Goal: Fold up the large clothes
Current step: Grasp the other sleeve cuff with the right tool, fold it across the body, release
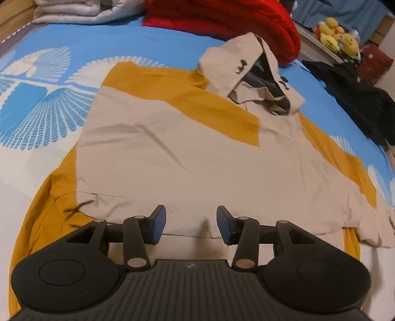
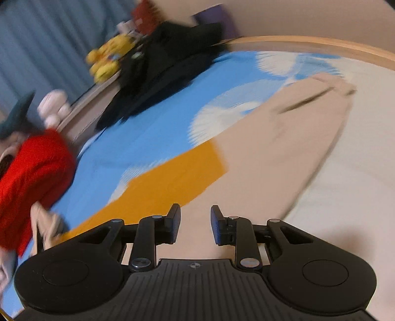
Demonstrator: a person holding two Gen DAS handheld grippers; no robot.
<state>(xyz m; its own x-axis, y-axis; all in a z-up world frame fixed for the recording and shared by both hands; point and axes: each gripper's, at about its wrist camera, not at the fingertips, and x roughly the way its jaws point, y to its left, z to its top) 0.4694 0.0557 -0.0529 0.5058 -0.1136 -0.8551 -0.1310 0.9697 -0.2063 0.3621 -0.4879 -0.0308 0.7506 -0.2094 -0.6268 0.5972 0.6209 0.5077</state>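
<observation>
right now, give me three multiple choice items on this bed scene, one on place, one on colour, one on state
1. Where does the beige and mustard hooded jacket lie?
A. flat on the blue and white patterned bedsheet
B. on a hanger
C. on the floor

2. What colour is the bulky knit garment beyond the jacket's hood?
A. green
B. red
C. white

3. How do the left gripper and the right gripper stand?
A. both clamped on fabric
B. left holds the hood
C. both open, holding nothing

Answers: 1 A, the jacket is spread across the sheet; 2 B, a red heap sits behind the hood; 3 C, a clear gap shows between each pair of pads, with no cloth pinched.
</observation>
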